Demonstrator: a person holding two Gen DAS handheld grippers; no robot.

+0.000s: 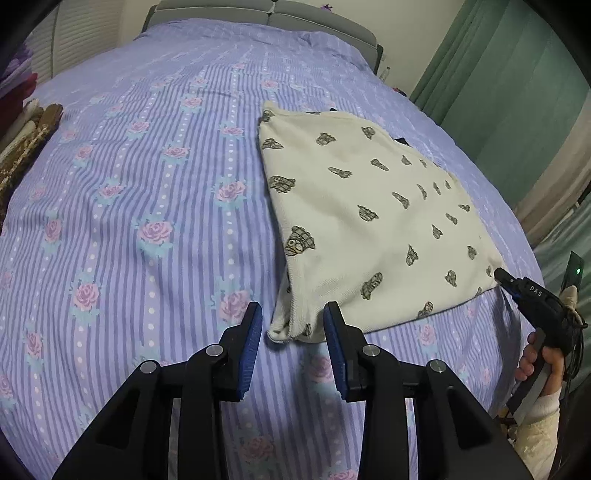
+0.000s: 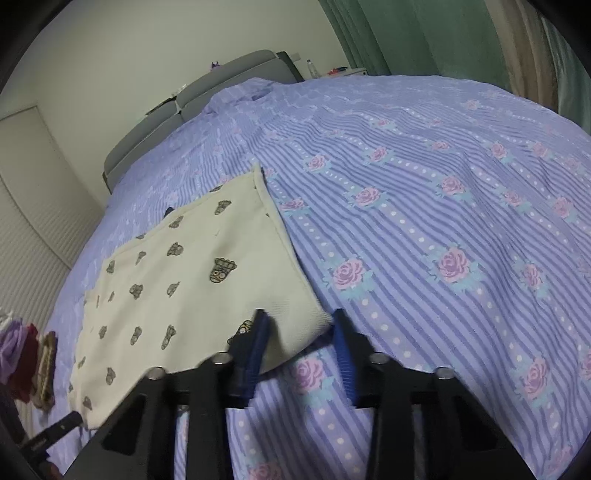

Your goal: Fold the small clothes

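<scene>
Mid-fold, at the taking-up of the near edge. On the bed [image 1: 147, 184], toward its right side: a cream garment [image 1: 369, 221] with small dark prints, flat and already roughly square.

Left gripper [image 1: 291, 332] with jaws released, straddling the near left corner without pinching it. Right gripper [image 2: 299, 317] at the near right corner, jaws seemingly clenched on the cloth (blurred in its own view, so no certainty there); a bare hand [image 1: 543, 362] behind it.

Next: close the left jaws on their corner, lift both corners evenly, carry the edge over toward the far edge and lay it down without dragging the layer beneath.

Underneath, a soft lilac striped bedspread with roses, faintly rippled. Beyond, a grey headboard [image 1: 258, 14], pale walls, green curtains [image 1: 480, 74].
</scene>
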